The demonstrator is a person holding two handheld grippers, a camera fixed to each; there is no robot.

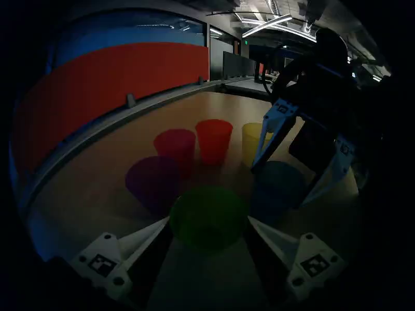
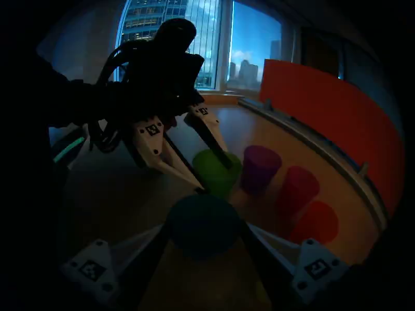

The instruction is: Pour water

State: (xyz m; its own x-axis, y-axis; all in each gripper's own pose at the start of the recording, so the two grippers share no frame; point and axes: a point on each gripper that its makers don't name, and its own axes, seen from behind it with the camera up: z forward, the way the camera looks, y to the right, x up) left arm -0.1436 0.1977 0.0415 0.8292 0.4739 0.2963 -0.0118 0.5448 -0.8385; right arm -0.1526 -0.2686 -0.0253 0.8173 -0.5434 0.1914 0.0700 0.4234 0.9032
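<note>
The room is lying in deep gloom, and colours are barely coming through. At the bottom centre of the left gripper view, the left gripper (image 1: 208,220) is holding the green cup (image 1: 207,217). Its jaws are standing at cup width and both fingers are pressing against the cup's sides. The right gripper (image 2: 203,228) is doing the same to the blue cup (image 2: 202,224) at the bottom centre of the right gripper view, jaws closed onto its walls. Both cups are sitting upright on the wooden table (image 1: 83,197), just beside each other. Behind them in the left gripper view, a purple cup (image 1: 153,181), a pink cup (image 1: 176,147), a red cup (image 1: 213,140) and a yellow cup (image 1: 253,142) are curving across mid-frame. The yellow one is being partly covered by a finger of the right gripper. The dimness is keeping me from telling whether any cup has water in it. At the upper left of the right gripper view, the hand and body behind the left gripper are merging into one black silhouette against bright windows (image 2: 207,31). A red partition panel (image 1: 119,83) is running along the table's far edge.
</note>
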